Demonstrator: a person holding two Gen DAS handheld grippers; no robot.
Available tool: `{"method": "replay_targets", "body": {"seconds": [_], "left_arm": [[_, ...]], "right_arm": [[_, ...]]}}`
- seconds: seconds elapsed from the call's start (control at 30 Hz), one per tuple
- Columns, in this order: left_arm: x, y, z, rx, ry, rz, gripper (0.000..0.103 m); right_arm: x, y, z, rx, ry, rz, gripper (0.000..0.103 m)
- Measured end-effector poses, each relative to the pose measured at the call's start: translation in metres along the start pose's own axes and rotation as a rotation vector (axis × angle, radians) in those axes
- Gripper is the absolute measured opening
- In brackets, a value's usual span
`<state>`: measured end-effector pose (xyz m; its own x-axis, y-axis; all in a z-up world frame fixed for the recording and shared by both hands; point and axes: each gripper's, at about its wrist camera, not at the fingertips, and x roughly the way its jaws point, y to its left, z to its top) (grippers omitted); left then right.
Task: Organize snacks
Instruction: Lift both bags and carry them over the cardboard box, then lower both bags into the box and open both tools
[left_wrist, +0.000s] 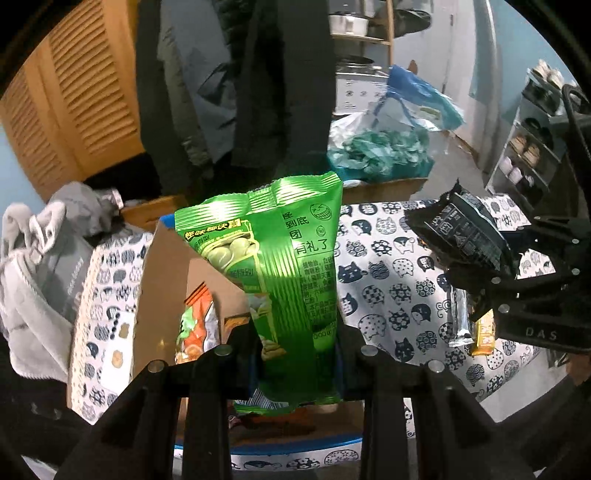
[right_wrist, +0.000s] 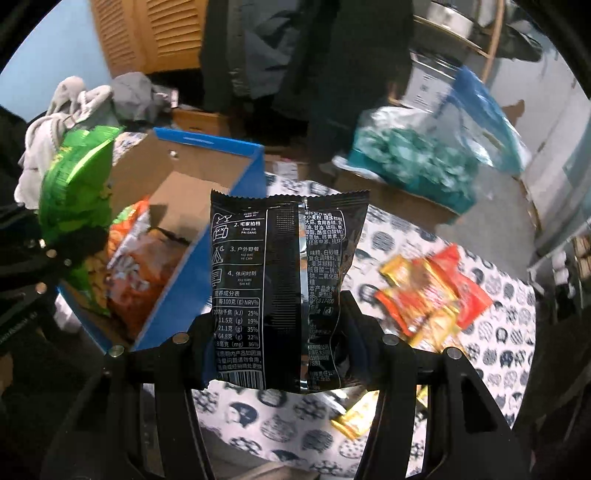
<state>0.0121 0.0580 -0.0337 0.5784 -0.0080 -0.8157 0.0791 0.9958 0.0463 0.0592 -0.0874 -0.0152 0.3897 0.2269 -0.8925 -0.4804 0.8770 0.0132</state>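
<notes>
My left gripper (left_wrist: 295, 354) is shut on a green snack bag (left_wrist: 280, 266), which stands upright above the open cardboard box with a blue rim (left_wrist: 162, 280). The same green snack bag (right_wrist: 74, 192) shows at the left of the right wrist view, over the box (right_wrist: 207, 166). My right gripper (right_wrist: 280, 332) is shut on a black snack bag (right_wrist: 284, 288), held upright just right of the box's blue wall. That black snack bag (left_wrist: 461, 232) and the right gripper (left_wrist: 517, 280) appear at the right of the left wrist view. An orange bag (left_wrist: 197, 325) lies inside the box.
Red and gold snack packets (right_wrist: 432, 295) lie on the cat-print tablecloth (right_wrist: 509, 332) to the right. A silver bar and a yellow packet (left_wrist: 484, 332) lie on the cloth. Grey clothing (left_wrist: 40, 273) is piled at the left; a teal plastic bag (right_wrist: 413, 162) sits behind.
</notes>
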Motion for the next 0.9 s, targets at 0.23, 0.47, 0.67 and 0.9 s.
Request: {"method": "replay_targets", "body": {"seconds": [0.23, 0.47, 0.67, 0.9], "left_arm": [[0.013, 0.034, -0.010, -0.064, 0.030, 0.011, 0.030], [0.026, 0.060, -0.015, -0.115, 0.051, 0.029, 0.030], [0.039, 0.076, -0.021, -0.154, 0.082, 0.049, 0.031], [0.043, 0.088, -0.027, -0.191, 0.104, 0.065, 0.043]], "right_arm": [[0.013, 0.035, 0.026, -0.041, 0.004, 0.044, 0.056], [0.028, 0.063, 0.041, -0.072, 0.025, 0.085, 0.056], [0.038, 0.079, 0.050, -0.090, 0.042, 0.113, 0.056], [0.047, 0.092, 0.054, -0.109, 0.061, 0.141, 0.059]]}}
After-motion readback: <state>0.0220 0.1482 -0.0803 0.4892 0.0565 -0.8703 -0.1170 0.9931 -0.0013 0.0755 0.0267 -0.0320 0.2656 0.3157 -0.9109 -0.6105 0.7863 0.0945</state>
